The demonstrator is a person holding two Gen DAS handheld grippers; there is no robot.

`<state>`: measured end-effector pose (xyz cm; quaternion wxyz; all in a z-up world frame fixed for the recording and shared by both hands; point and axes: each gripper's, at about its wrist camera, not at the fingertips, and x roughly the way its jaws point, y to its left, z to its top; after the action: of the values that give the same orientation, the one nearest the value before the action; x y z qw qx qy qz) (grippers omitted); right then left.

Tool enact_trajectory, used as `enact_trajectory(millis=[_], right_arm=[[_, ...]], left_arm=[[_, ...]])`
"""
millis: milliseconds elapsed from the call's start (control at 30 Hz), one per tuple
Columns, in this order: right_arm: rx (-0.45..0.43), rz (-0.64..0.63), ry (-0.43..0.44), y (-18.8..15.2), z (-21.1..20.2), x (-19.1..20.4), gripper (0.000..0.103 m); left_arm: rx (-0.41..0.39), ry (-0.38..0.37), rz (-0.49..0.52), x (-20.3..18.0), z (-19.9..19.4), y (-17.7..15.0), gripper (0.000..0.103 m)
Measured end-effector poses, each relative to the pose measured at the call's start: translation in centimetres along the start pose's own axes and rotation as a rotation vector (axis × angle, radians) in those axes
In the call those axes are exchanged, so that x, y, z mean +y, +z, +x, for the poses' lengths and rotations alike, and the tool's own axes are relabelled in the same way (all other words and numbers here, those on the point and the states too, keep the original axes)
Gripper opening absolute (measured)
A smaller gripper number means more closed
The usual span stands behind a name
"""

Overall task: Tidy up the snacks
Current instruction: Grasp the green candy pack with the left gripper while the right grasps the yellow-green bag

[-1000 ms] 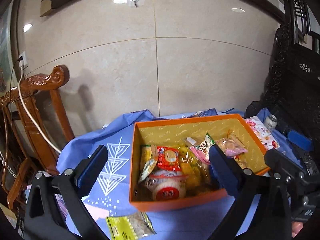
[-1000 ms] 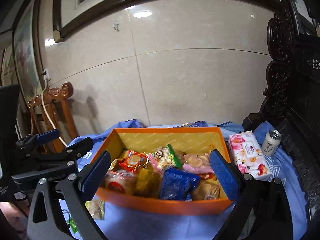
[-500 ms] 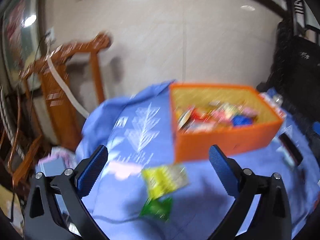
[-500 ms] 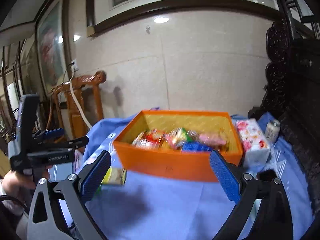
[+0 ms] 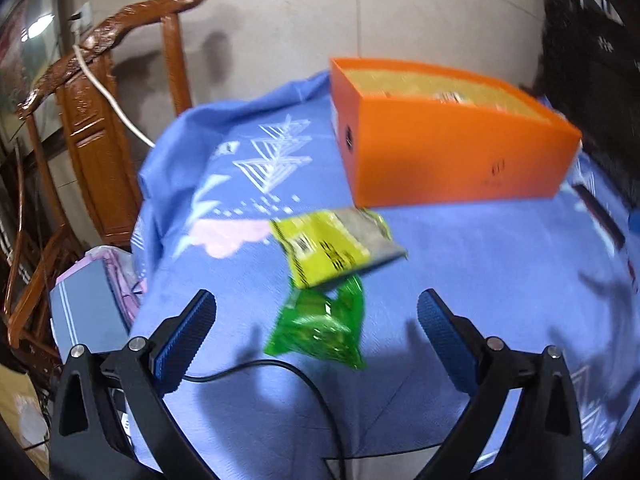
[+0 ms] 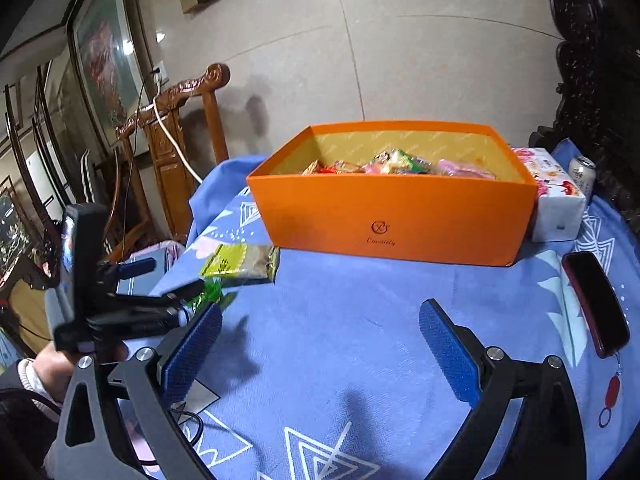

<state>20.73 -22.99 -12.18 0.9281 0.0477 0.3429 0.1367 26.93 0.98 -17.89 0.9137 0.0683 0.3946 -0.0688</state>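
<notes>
- The left gripper [image 5: 316,320] is spread wide above 2 packets, a green packet [image 5: 320,330] and a yellow packet [image 5: 332,248], nothing pinched.
- The right gripper [image 6: 320,344] is held spread and empty.
- Other snacks are kept inside the orange box [image 6: 400,216], which is set on the blue cloth [image 6: 360,320].

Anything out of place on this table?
Yes: two snacks lie loose on the blue cloth outside the orange box, a yellow packet and a green packet overlapping by its near-left corner. Both grippers are open, empty.
</notes>
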Motion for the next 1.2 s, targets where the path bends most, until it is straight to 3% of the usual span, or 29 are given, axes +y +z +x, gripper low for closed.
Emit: enact_trajectory(millis=[100, 367, 400, 500, 600, 733, 900, 1067, 1200], right_arm=[[0.010, 0.010, -0.003, -0.1, 0.3, -0.3, 0.100], [0.046, 0.019, -0.015, -0.3, 1.5, -0.6, 0.100], [0.049, 0.019, -0.013, -0.3, 1.6, -0.5, 0.100], [0.056, 0.017, -0.011, -0.6, 1.7, -0.3, 0.100], [0.066, 0.003, -0.009, -0.6, 2.2, 0.2, 0.100], [0.074, -0.045, 0.015, 0.0, 3.1, 1.3, 0.100], [0.056, -0.256, 0.054, 1.7, 5.9, 4.5, 0.099], [0.043, -0.687, 0.141, 3.0, 10.5, 9.4, 0.099], [0.065, -0.872, 0.190, 3.5, 13.9, 11.7, 0.097]], left_arm=[[0.029, 0.010, 0.019, -0.4, 1.8, -0.5, 0.099], [0.064, 0.008, -0.042, 0.4, 4.3, -1.3, 0.099], [0.061, 0.002, -0.049, 0.5, 4.2, -1.3, 0.095], [0.074, -0.017, -0.060, 0.8, 4.4, -1.3, 0.067], [0.081, -0.032, -0.071, 1.0, 4.3, -1.5, 0.050], [0.062, -0.051, -0.111, 1.6, 3.3, -1.8, 0.043], [0.035, -0.077, -0.194, 3.2, 1.8, -2.5, 0.043], [0.004, -0.079, -0.234, 4.9, 0.4, -2.6, 0.043], [-0.003, -0.077, -0.268, 6.1, 0.3, -2.7, 0.043]])
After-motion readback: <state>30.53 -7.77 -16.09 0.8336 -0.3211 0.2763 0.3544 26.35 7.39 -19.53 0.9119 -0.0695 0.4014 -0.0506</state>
